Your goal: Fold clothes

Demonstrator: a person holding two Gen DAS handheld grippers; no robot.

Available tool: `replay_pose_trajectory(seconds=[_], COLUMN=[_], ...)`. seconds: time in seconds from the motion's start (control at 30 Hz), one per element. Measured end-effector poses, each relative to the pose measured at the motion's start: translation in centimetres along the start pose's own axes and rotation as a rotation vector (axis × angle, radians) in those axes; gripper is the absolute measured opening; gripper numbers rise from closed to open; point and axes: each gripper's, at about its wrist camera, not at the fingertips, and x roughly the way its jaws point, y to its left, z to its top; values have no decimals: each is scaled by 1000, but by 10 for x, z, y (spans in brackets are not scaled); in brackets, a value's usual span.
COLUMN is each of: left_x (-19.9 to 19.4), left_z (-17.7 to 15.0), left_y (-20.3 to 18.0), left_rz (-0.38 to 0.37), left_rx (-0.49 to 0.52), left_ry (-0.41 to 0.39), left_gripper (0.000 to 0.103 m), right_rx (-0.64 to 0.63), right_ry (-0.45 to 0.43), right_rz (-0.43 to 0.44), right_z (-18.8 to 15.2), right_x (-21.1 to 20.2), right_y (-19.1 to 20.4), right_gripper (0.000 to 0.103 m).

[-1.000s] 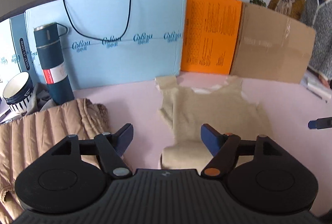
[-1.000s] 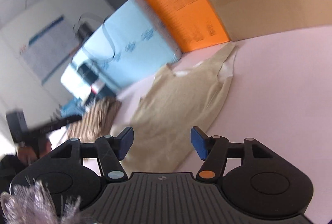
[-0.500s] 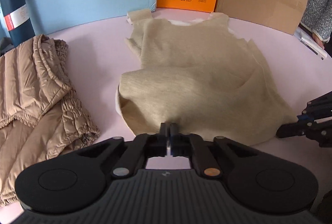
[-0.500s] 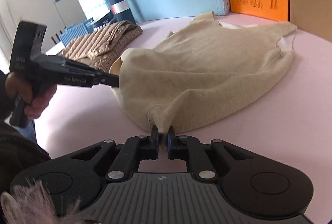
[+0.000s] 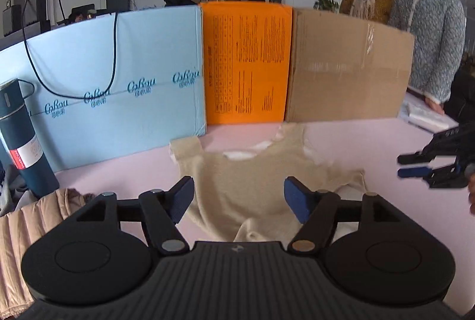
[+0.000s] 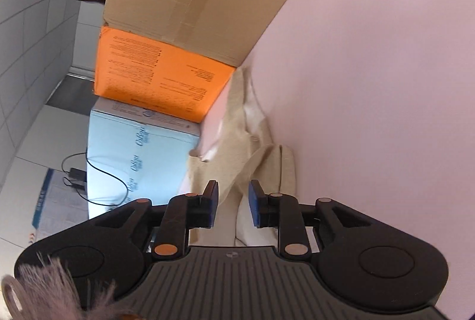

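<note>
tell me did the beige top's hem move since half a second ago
Yes. The beige top has been folded: its near hem went away from the camera, toward the orange box. The left gripper, jaws just opened, grips nothing.

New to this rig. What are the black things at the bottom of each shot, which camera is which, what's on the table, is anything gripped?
There is no robot: a person holds a two-finger black gripper in each hand, each with a fisheye camera looking along its blue-padded fingers.

One picture looks out from the left gripper, the other from the right gripper, whose view is rolled sideways.

A beige knitted sleeveless top lies on the pink table, beside a tan quilted garment and a dark blue flask. Boxes stand behind: light blue box, orange box, brown cardboard box.

Both grippers have just been opening, and neither grips anything.
</note>
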Motion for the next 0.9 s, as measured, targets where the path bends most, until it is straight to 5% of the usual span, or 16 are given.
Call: replay_pose_trajectory(seconds=[0.1, 0.27, 0.37, 0.47, 0.5, 0.53, 0.57, 0.77, 0.87, 0.9], left_x=[13, 38, 57, 69, 70, 70, 67, -27, -60, -63], left_z=[-24, -53, -63, -69, -68, -64, -59, -15, -14, -18], left_y=[-3, -28, -47, -56, -56, -54, -53, -22, -5, 0], left_rz=[-28, -86, -21, 41, 37, 18, 10, 69, 147, 170], left_rx=[2, -18, 25, 83, 83, 76, 65, -24, -27, -22], left_ry=[110, 223, 245, 184, 151, 138, 124, -136, -154, -126], left_gripper=[64, 64, 64, 61, 29, 7, 4, 4, 7, 19], right_rx=[-27, -208, -299, -393, -423, -456, -507, -910, -1022, -1051], right_ry=[18, 63, 83, 101, 102, 99, 92, 87, 122, 136], right_rz=[-54, -110, -90, -68, -61, -55, -57, -51, -36, -35], right_z=[-1, -15, -22, -27, -26, -26, -25, -26, -31, -33], right_x=[-12, -10, -6, -1, 1, 3, 4, 9, 15, 18], right_y=[-13, -12, -5, 5, 8, 12, 18, 66, 75, 77], right_gripper=[42, 42, 46, 57, 62, 62, 62, 73, 76, 77])
